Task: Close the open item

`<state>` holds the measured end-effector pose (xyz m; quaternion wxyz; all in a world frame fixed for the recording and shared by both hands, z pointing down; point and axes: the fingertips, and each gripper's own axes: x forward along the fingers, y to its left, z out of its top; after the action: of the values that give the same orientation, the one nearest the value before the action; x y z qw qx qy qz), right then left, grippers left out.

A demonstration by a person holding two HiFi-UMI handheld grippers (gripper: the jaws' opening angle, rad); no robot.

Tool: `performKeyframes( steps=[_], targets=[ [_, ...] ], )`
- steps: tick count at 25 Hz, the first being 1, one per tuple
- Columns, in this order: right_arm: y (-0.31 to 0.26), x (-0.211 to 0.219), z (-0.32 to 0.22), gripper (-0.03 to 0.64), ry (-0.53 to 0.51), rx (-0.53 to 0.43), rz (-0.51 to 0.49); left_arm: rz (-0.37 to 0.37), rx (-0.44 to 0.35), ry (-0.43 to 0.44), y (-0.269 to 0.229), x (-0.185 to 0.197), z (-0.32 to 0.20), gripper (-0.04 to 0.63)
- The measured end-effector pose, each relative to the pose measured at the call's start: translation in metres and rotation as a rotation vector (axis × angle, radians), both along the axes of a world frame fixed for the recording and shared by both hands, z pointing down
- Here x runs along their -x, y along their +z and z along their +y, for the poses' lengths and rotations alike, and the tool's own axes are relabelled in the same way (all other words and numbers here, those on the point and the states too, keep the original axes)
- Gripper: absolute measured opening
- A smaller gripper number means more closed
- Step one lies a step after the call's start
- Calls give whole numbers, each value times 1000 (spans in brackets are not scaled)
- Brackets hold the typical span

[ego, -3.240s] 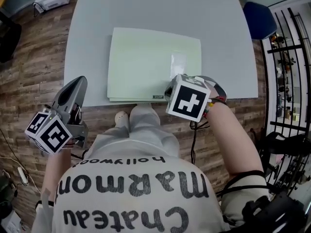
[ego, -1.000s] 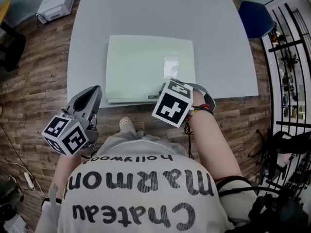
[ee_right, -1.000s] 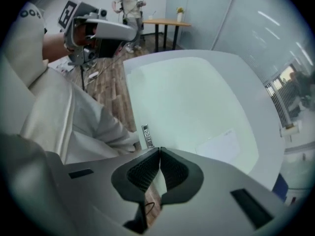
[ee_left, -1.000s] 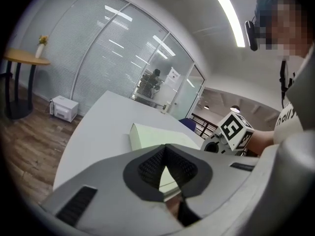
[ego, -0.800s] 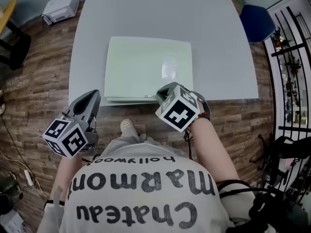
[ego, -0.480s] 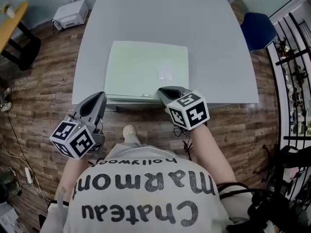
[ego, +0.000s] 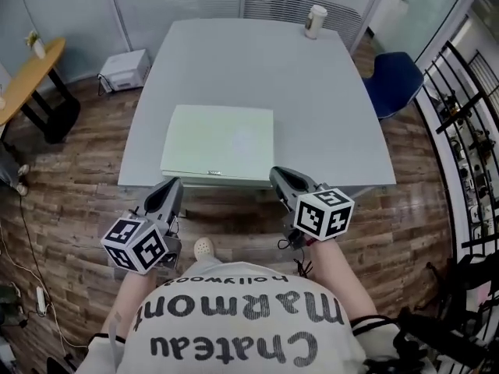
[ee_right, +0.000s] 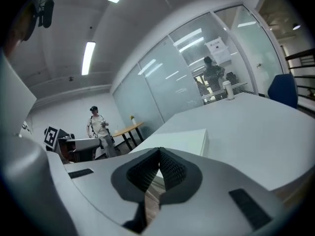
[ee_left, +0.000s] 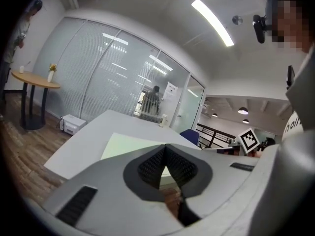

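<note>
A flat pale green box (ego: 218,142) lies with its lid down on the grey table (ego: 327,115), near the front edge. It also shows past the jaws in the left gripper view, box (ee_left: 125,144), and in the right gripper view, box (ee_right: 187,139). My left gripper (ego: 173,185) hovers just off the table's front edge, below the box's left corner, shut with nothing in it. My right gripper (ego: 279,174) hangs off the edge at the box's right corner, also shut and empty. Neither touches the box.
A paper cup (ego: 315,20) stands at the table's far edge. A blue chair (ego: 394,80) sits to the right, a white printer (ego: 125,68) on the floor to the left, beside a wooden side table (ego: 27,84). A person (ee_right: 98,127) stands far off.
My right gripper has drawn back from the box's front right corner to off the table edge. The left gripper has come up closer to the edge. The head view has lifted and widened.
</note>
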<state>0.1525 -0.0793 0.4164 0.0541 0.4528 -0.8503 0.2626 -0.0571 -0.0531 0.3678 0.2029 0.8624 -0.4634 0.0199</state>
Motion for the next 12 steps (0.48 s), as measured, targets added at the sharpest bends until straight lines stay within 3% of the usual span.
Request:
performKeyframes(
  steps=[5,12],
  targets=[
    [-24,-27,36,0,-33,-100,15,33,-6,-40,-5,-21,39,6],
    [-37,-73,76,0,52,-126,26,25,-38,-51,-11,-50,91,6]
  ],
)
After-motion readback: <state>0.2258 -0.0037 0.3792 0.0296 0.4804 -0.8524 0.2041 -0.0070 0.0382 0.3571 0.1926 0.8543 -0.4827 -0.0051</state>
